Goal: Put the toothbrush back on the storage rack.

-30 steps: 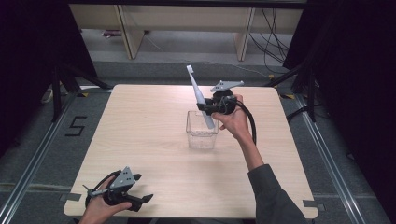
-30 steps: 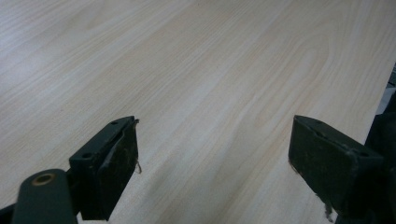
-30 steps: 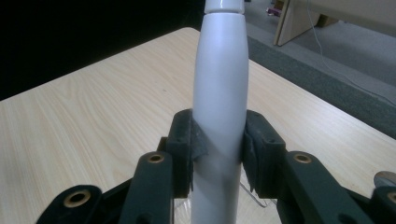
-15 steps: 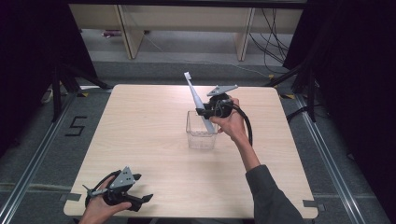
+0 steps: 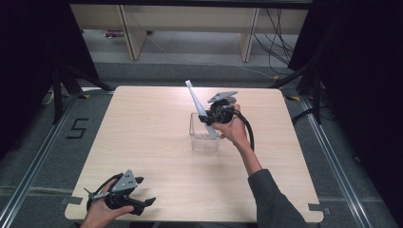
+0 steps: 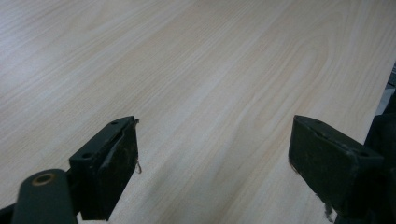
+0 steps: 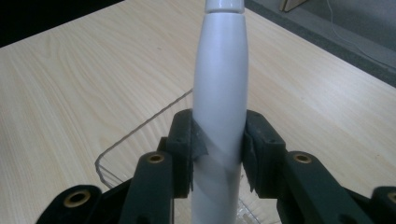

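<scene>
Lowering a long white utensil into a clear box is judged to be the step in hand.

High view: the right hand-held gripper (image 5: 213,118) is seen clamped on the white handle (image 5: 199,108), which slants up and away from it. The lower end reaches down into the clear plastic container (image 5: 204,137) directly beneath the gripper. The left hand-held gripper (image 5: 142,203) is held low at the near edge of the worktop (image 5: 152,142), well apart from the container.

Left gripper view: the jaws stand wide apart, with nothing between them; pale wood-grain laminate, matt, is seen ahead.

Right gripper view: the handle is smooth, glossy, round and gently tapered, and is pinched between both pads. The container's thin, transparent, round-cornered rim lies just below the jaws.

Next move, as judged: a straight descent, then release, without the thin wall being knocked.
</scene>
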A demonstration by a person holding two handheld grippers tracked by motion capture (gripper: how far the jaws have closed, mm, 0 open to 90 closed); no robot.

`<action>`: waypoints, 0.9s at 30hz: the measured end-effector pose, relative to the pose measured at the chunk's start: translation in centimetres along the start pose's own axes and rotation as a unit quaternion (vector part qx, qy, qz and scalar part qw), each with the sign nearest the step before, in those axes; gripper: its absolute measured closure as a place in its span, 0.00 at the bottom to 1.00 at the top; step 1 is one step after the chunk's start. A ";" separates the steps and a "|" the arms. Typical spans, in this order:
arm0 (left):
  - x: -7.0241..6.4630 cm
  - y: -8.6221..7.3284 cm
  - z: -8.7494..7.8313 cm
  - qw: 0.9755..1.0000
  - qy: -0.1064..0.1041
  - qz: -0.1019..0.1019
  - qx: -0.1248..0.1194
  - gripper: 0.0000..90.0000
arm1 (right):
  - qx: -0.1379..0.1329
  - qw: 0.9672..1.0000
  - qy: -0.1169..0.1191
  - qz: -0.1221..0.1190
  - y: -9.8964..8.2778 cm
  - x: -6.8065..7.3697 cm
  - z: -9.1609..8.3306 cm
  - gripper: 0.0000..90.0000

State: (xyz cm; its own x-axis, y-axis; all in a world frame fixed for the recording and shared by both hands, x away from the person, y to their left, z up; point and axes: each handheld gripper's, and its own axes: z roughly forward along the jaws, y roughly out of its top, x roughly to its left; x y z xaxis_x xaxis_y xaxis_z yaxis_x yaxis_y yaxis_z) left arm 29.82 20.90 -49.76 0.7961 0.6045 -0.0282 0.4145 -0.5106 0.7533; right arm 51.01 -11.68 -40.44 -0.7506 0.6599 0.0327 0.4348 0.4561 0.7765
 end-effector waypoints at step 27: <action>-0.1 0.0 0.0 1.000 -0.004 -0.009 -0.010 0.17 | 0.058 0.998 0.000 -0.023 -1.1 0.3 2.2 0.74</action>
State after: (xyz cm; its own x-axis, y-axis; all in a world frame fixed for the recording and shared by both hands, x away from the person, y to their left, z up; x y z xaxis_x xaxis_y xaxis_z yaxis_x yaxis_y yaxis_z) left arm 29.76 20.85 -49.78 0.7918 0.6090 -0.0464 0.4201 -0.4878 0.7652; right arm 51.39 -10.67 -42.69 -0.7710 0.6368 -0.0026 0.4541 0.5526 0.6989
